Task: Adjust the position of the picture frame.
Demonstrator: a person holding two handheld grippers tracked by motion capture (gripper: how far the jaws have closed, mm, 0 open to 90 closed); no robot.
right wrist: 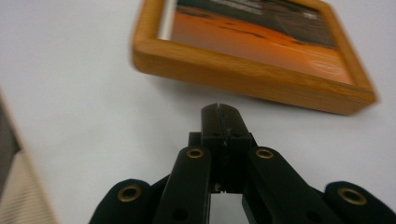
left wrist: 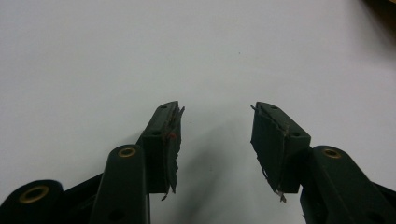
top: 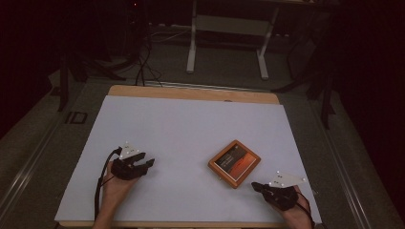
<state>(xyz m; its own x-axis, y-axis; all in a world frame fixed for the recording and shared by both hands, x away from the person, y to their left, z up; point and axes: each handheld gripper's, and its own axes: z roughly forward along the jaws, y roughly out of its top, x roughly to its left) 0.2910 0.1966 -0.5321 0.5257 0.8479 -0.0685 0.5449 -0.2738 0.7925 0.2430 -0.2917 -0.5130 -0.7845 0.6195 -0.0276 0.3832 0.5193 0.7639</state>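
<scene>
Two hand-held grippers rest low over a pale worktop (top: 191,129), with one framed picture (top: 234,163) lying flat between them, nearer the right one. The picture has a light wooden frame around an orange and dark print, and it sits turned at an angle to the worktop's edges.

The right hand-held gripper (top: 255,186) is just beside the picture's near corner, close to it but not touching. Its jaws are clenched together with nothing between them. In the right gripper view, the closed tip (right wrist: 219,110) points at the long wooden side of the picture (right wrist: 252,74), with a strip of bare worktop separating the two.

The left hand-held gripper (top: 145,162) is well apart from the picture, on its far left side, with its tips pointing toward it. Its jaws stand released, parted with nothing between them. In the left gripper view, the gap between its tips (left wrist: 215,109) looks onto plain worktop (left wrist: 140,51); the pads (left wrist: 171,140) look worn and frayed at the edges.

A person's hands hold both tools from the near edge of the worktop.
</scene>
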